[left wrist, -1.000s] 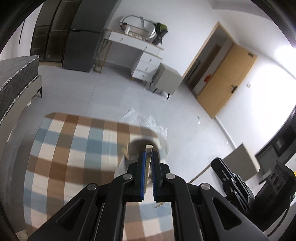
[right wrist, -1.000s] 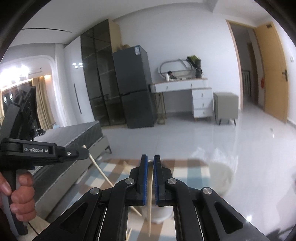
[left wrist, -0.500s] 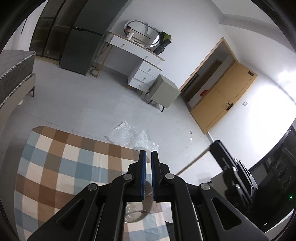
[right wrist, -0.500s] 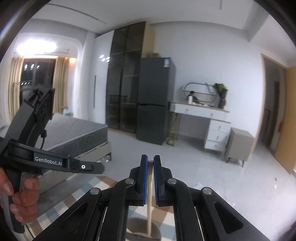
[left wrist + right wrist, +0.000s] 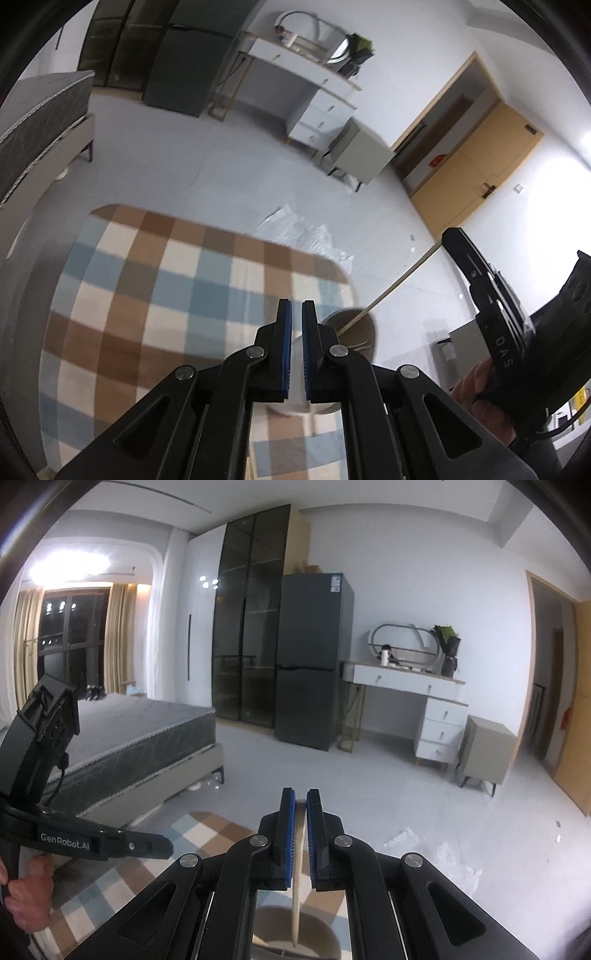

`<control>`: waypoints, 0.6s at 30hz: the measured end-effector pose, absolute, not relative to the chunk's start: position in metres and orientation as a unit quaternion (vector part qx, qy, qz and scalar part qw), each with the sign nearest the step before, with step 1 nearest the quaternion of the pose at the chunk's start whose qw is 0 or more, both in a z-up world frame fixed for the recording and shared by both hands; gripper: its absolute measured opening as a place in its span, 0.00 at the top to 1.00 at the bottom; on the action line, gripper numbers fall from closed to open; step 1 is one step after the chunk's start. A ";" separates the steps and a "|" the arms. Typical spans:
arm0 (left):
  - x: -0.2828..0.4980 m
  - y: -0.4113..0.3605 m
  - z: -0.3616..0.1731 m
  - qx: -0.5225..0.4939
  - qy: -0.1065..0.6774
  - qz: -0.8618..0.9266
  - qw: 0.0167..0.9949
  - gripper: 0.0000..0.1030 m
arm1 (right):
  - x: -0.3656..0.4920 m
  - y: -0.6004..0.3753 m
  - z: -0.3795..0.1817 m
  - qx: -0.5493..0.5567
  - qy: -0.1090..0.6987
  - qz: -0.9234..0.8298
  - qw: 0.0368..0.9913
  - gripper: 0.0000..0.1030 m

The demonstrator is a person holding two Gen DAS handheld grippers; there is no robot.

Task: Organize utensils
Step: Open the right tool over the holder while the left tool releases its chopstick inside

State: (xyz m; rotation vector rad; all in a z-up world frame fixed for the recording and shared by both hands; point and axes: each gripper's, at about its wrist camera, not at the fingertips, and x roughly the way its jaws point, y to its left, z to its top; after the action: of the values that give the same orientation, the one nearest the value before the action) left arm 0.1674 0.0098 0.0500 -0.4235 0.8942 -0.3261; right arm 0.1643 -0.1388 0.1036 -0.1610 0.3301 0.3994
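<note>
Both tongs over the checked table, the right one pinching a wooden chopstick above the holder.

My left gripper [image 5: 296, 314] is pressed together on nothing, hovering over the grey utensil holder [image 5: 356, 334], which stands near the right edge of the checked tablecloth [image 5: 155, 280]. My right gripper [image 5: 300, 805] clamps the chopstick [image 5: 297, 893], whose lower end hangs down into the holder's mouth [image 5: 280, 928]. To the left the cloth is bare, with room to move. Past the far edge lies crumpled clear plastic [image 5: 303, 230] on the floor. Farther off stand a bed [image 5: 140, 734], fridge [image 5: 310, 661] and white desk [image 5: 410, 686].
</note>
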 end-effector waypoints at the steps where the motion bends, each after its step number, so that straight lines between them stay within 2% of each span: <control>1: 0.166 0.010 0.048 -0.195 0.433 -0.149 0.868 0.99 | 0.167 -0.139 0.101 -0.082 0.169 0.200 0.962 0.95; 3: 0.162 0.011 0.046 -0.174 0.443 -0.134 0.869 0.97 | 0.170 -0.135 0.087 -0.088 0.199 0.210 0.953 0.93; 6: 0.153 0.013 0.047 -0.148 0.447 -0.107 0.876 0.77 | 0.168 -0.137 0.075 -0.077 0.234 0.226 0.942 0.79; 7: 0.150 0.014 0.047 -0.141 0.445 -0.099 0.879 0.65 | 0.166 -0.139 0.075 -0.071 0.238 0.227 0.942 0.66; 8: 0.144 0.016 0.051 -0.137 0.437 -0.088 0.884 0.57 | 0.163 -0.142 0.075 -0.062 0.241 0.225 0.942 0.53; 12: 0.121 0.021 0.063 -0.110 0.412 -0.057 0.903 0.47 | 0.140 -0.157 0.082 -0.027 0.239 0.214 0.947 0.49; 14: 0.113 0.022 0.067 -0.102 0.404 -0.050 0.908 0.39 | 0.126 -0.163 0.084 -0.016 0.241 0.205 0.948 0.43; 17: 0.099 0.024 0.075 -0.095 0.392 -0.040 0.914 0.34 | 0.103 -0.166 0.089 -0.002 0.236 0.200 0.951 0.33; 18: 0.092 0.024 0.080 -0.092 0.389 -0.037 0.916 0.34 | 0.099 -0.167 0.090 0.001 0.233 0.198 0.952 0.32</control>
State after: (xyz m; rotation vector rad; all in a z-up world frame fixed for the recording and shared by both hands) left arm 0.0918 0.0237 0.0798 -0.1893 0.7999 -0.0760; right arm 0.0990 -0.1666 0.0898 0.0024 0.4733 0.4021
